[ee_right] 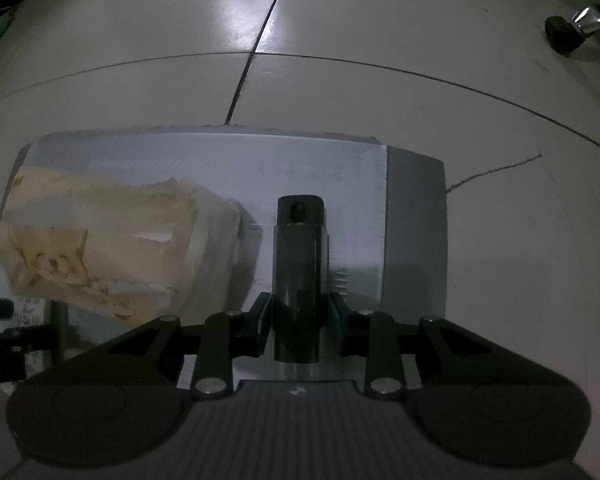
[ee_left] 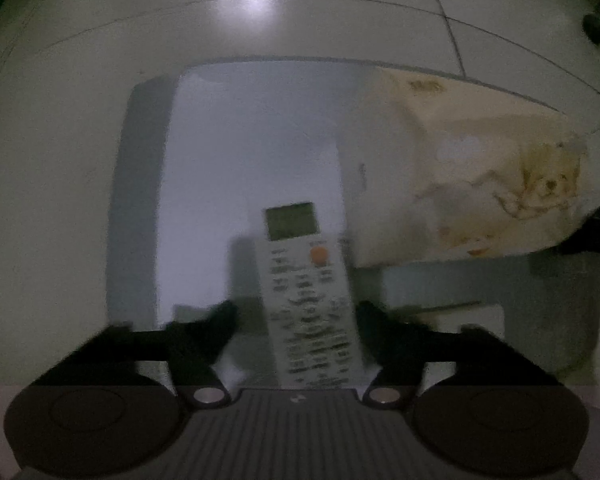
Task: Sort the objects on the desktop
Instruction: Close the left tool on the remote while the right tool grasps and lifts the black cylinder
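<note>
Currently the left gripper (ee_left: 298, 320) points down over a white remote control (ee_left: 306, 300) lying on the pale table (ee_left: 228, 152), near its front edge; its jaws flank the remote's lower half, and blur hides whether the pads touch it. Right gripper (ee_right: 300, 322) is pinched on a dark cylindrical bottle (ee_right: 299, 264), pads pressed to both sides, cap end pointing to the far edge. A cream tissue pack (ee_right: 100, 240) with a dog print lies between the two grippers. Tiled floor (ee_right: 380, 92) lies beyond.
</note>
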A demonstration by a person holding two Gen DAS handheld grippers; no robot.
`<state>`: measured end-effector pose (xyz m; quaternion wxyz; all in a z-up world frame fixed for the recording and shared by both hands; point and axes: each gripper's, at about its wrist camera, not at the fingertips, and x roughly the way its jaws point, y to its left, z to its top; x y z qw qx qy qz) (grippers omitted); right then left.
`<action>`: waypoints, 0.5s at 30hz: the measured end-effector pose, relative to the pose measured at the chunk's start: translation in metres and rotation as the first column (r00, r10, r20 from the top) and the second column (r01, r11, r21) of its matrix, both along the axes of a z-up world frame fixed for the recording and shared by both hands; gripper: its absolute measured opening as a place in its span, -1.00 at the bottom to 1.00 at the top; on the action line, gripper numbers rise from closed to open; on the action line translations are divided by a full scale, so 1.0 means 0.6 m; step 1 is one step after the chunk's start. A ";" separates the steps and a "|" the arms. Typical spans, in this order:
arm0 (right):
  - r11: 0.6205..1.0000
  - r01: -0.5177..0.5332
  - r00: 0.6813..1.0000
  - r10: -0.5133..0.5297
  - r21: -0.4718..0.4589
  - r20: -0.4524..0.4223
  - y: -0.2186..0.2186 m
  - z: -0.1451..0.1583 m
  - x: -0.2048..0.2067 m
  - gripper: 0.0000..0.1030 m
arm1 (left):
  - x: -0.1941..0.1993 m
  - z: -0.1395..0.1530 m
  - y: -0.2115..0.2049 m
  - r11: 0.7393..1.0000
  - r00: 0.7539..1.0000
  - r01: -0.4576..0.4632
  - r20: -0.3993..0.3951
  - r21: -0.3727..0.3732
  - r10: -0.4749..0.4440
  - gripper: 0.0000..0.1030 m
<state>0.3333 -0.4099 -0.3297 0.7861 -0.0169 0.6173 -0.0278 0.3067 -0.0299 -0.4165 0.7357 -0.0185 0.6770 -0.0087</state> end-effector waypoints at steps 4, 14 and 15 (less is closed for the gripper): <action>1.000 0.000 1.000 0.000 0.000 0.022 0.000 -0.004 -0.005 -0.38 | -0.002 -0.001 0.001 1.000 1.000 0.012 0.008 -0.021 -0.012 -0.16; 0.999 0.026 0.993 -0.031 0.040 0.111 -0.020 0.031 -0.041 -0.38 | -0.007 0.035 0.020 0.999 0.995 -0.028 0.097 -0.034 0.031 -0.20; 0.999 0.028 0.991 -0.034 0.047 0.129 -0.021 0.039 -0.045 -0.38 | -0.009 0.043 0.022 0.999 0.993 -0.032 0.110 -0.032 0.035 -0.21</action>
